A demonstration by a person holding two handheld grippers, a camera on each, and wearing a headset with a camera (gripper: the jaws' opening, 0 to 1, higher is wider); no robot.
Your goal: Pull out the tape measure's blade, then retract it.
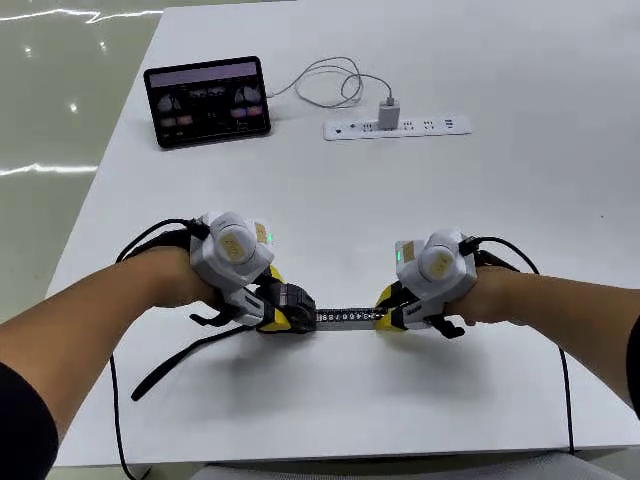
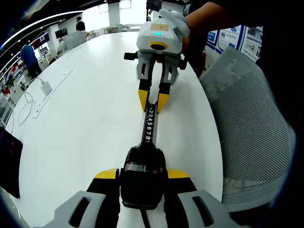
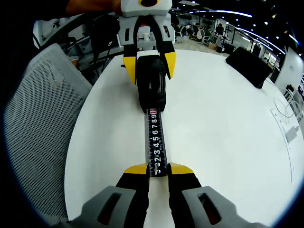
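Observation:
A black tape measure case [image 1: 292,306] lies on the white table near its front edge, and my left gripper [image 1: 268,312] is shut on it. In the left gripper view the case [image 2: 142,175] sits between the yellow-tipped jaws. A short length of white blade [image 1: 348,316] with black numbers runs from the case to my right gripper [image 1: 388,316], which is shut on the blade's end. The right gripper view has the blade [image 3: 156,147] coming from the case [image 3: 151,85] to my own jaws. In the left gripper view the blade [image 2: 149,124] reaches the right gripper [image 2: 153,100].
A dark tablet [image 1: 208,100] stands at the back left. A white power strip [image 1: 398,127] with a charger and a looped white cable [image 1: 330,84] lies behind the middle. A grey mesh chair [image 2: 251,142] stands by the table's front edge. Black cables trail from both grippers.

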